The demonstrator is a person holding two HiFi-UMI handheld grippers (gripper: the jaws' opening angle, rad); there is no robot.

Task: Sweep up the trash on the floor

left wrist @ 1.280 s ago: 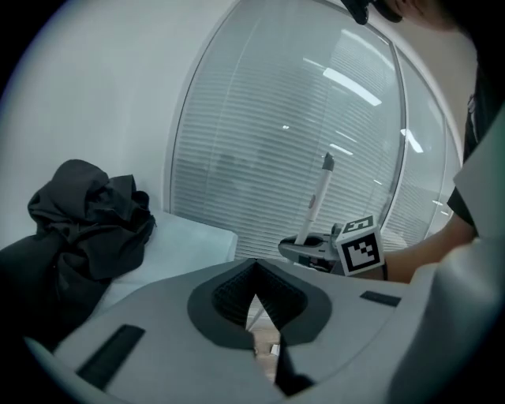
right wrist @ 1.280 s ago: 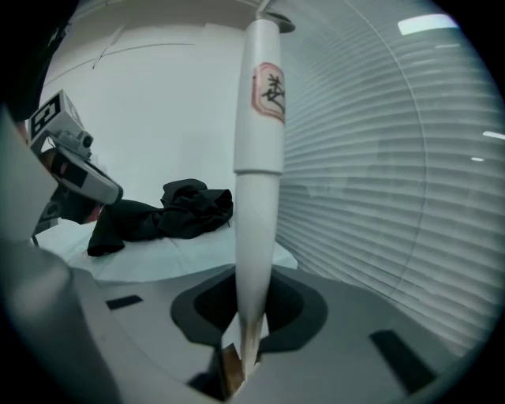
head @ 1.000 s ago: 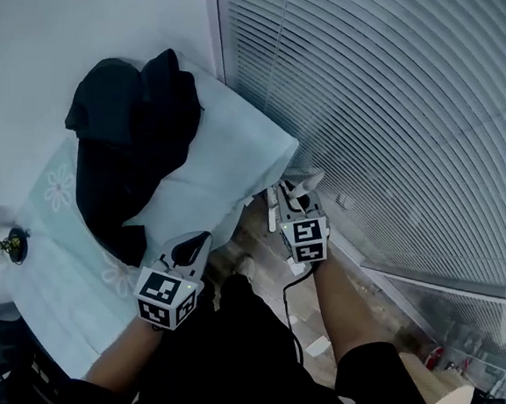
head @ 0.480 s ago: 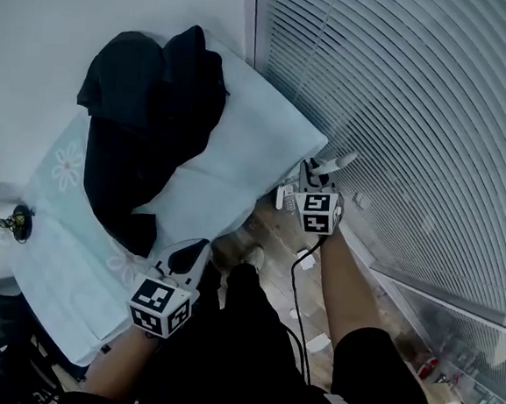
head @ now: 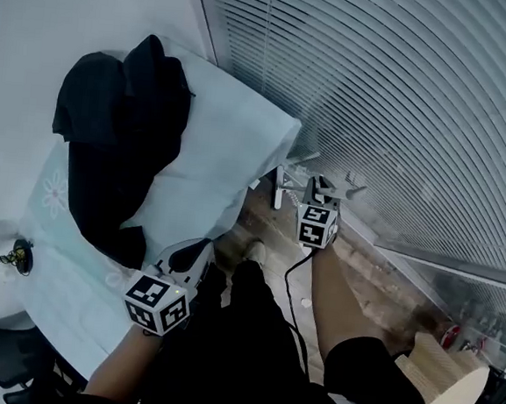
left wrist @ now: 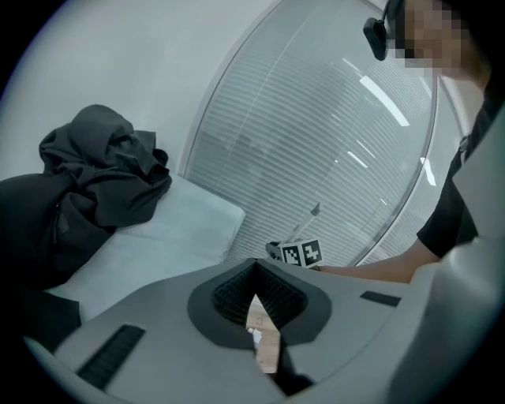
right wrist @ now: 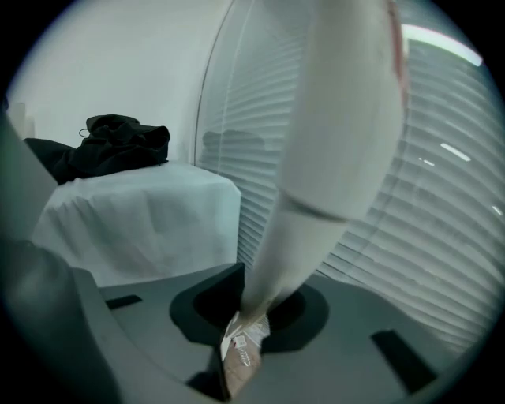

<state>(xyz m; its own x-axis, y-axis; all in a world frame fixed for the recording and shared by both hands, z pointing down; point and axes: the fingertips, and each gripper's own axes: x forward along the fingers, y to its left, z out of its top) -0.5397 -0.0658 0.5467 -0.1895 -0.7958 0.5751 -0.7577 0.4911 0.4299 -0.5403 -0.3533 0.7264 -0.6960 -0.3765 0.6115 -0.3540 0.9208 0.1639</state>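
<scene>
In the head view we see the left gripper (head: 188, 254) low at the near edge of a desk (head: 227, 142) covered by a pale cloth. A heap of black clothes (head: 117, 141) lies on the desk's far left part. The right gripper (head: 312, 195) is out to the right, over the wooden floor (head: 366, 273), near the desk's right corner and close to the slatted blinds (head: 403, 95) that fill the right side. Between the two grippers we look down on the person's black trouser legs (head: 249, 346).

In the left gripper view the jaws are drawn close, with only a narrow slit between them and nothing held in it. Through that slit we see a strip of floor with a small white scrap (left wrist: 254, 336) of trash on it. Beyond the jaws are the clothes on the left and the other gripper's marker cube far off in front of the blinds.

In the right gripper view the jaws are clamped on the thin end of a white handle (right wrist: 331, 134), which widens as it rises to the top of the picture. It is probably a broom's, though we see no head. Just below the grip, in the gap, another white scrap (right wrist: 241, 343) lies on the floor. The draped desk stands to the left and the blinds to the right.
</scene>
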